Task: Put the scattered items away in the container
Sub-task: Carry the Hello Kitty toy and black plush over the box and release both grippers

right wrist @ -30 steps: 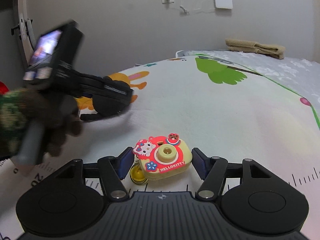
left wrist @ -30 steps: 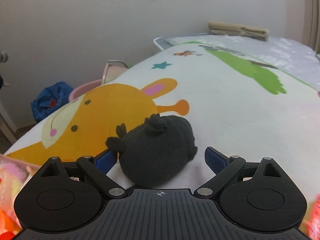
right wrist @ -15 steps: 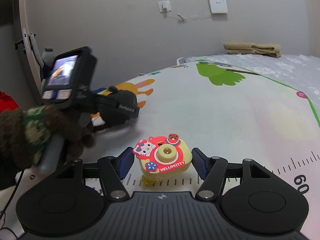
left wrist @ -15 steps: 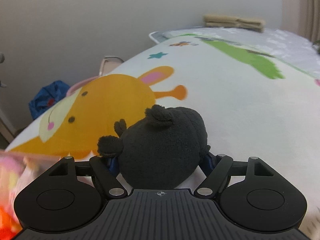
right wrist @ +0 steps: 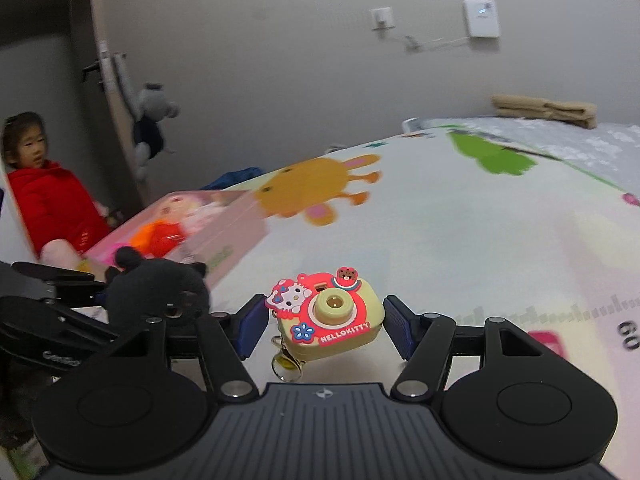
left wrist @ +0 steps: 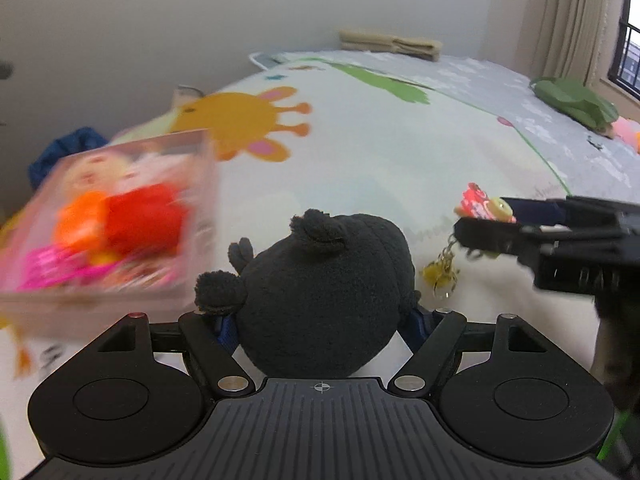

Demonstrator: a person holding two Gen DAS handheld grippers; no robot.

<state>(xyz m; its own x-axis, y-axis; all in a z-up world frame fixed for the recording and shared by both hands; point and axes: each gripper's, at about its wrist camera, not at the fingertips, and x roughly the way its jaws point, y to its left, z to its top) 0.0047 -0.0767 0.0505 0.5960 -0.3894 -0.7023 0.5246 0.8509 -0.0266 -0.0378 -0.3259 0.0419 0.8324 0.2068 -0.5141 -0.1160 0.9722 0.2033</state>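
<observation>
both grippers had risen off the play mat [left wrist: 400, 152] since a second earlier, each carrying its toy toward the pink container [left wrist: 108, 220], which had come into both views. the mat, white with an orange cartoon animal and a green shape, filled most of each frame. the container sat on it at the left, blurred, with a doll-like toy in red and orange showing inside. in the right wrist view a person [right wrist: 44, 200] in red sat beyond the container, near a grey plush hanging on the wall.

the left gripper [left wrist: 320, 324] was clamped on the black plush toy [left wrist: 324, 292], its blue pads pressed into the plush on both sides, holding it just right of the container. the right gripper [right wrist: 324, 326] had the hello kitty camera keychain [right wrist: 328, 316] between its fingers, with small gaps visible at both pads, so whether it was pinched could not be told; the gold ring dangled beneath it. in the left wrist view the right gripper reached in from the right, close to the plush.
</observation>
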